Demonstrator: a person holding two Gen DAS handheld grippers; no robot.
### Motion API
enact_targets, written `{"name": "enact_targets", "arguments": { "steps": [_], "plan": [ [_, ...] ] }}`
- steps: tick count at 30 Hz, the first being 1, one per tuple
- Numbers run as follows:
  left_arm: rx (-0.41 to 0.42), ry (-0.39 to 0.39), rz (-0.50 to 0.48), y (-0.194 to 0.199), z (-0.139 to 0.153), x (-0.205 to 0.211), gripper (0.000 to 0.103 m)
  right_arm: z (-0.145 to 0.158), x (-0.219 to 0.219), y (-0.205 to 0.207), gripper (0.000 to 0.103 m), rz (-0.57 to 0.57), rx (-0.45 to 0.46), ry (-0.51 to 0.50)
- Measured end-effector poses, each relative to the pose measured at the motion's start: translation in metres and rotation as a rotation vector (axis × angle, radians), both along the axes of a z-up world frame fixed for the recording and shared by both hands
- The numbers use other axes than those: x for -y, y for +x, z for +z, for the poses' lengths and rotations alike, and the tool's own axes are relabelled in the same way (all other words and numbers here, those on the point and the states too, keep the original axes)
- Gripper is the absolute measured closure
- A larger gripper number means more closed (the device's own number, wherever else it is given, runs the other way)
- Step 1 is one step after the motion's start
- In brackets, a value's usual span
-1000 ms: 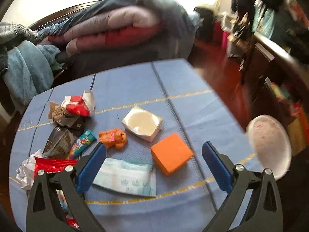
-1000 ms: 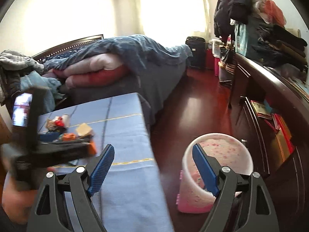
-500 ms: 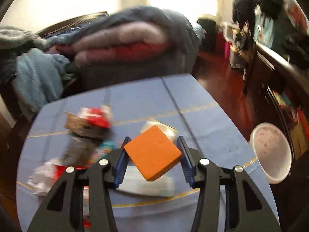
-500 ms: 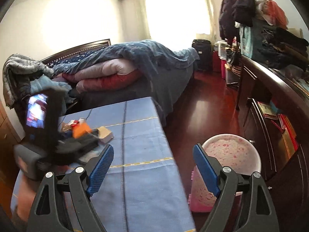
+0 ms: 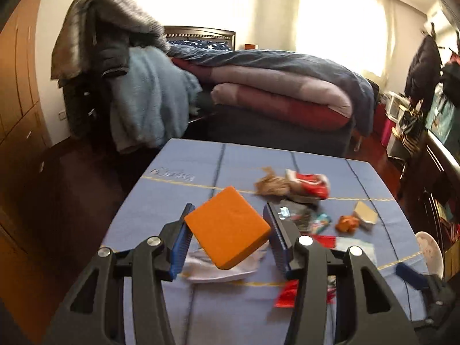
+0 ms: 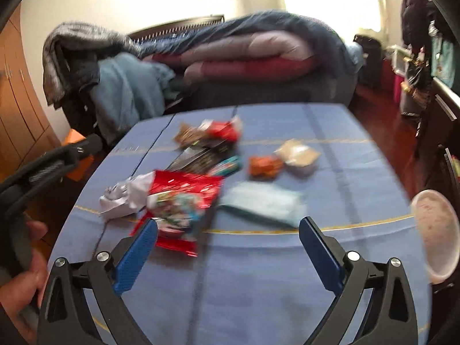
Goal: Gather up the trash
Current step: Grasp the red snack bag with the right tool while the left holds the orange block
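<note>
Between my left tongs (image 5: 227,240) an orange block (image 5: 227,227) sits clamped, tilted, gripped only at its edges; I judge a jolt could drop it. Right tongs (image 6: 227,254) gape wide, holding nothing, red wrapper (image 6: 184,201) just ahead.

Folded quilts (image 5: 287,97) on the bed (image 5: 287,138) (headboard (image 5: 201,33) behind), clothes-draped chair (image 5: 109,66) alongside.

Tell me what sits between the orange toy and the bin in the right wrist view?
In the right wrist view, only the small tan-topped box beside the orange toy; beyond it, bare blue tablecloth runs to the bin.
</note>
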State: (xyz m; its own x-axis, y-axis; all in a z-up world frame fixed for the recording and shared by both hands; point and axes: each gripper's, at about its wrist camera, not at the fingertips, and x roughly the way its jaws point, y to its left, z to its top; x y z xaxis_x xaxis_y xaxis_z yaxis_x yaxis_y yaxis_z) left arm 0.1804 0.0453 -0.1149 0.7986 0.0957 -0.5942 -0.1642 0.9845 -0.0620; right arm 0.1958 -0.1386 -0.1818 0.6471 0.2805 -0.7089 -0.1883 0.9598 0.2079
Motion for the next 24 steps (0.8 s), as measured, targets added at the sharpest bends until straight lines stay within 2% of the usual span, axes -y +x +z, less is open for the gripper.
{"name": "enact_targets", "arguments": {
  "steps": [6,11,13,14,15,18,24],
  "plan": [
    [0.008,-0.021,0.019,-0.010,-0.007,-0.033,0.053,-0.019,-0.041,0.023,0.004,-0.025,-0.075,-0.015],
    [0.006,-0.047,0.034,-0.009,-0.013,-0.048,0.053,-0.027,-0.054,0.032,0.004,-0.069,-0.081,-0.097],
    [0.004,-0.050,0.032,-0.009,-0.014,-0.051,0.053,-0.029,-0.055,0.035,0.017,-0.062,-0.092,-0.117],
    [0.004,-0.059,0.027,-0.009,-0.015,-0.051,0.053,-0.031,-0.055,0.035,0.034,-0.058,-0.103,-0.115],
    [0.005,-0.065,0.023,-0.009,-0.015,-0.051,0.053,-0.031,-0.053,0.034,0.039,-0.050,-0.104,-0.109],
    [0.008,-0.058,0.017,-0.009,-0.015,-0.047,0.053,-0.026,-0.052,0.027,0.045,-0.039,-0.076,-0.120],
    [0.012,-0.045,-0.009,-0.011,-0.011,-0.030,0.053,-0.010,-0.038,0.010,0.046,-0.023,-0.021,-0.111]
  ]
}}
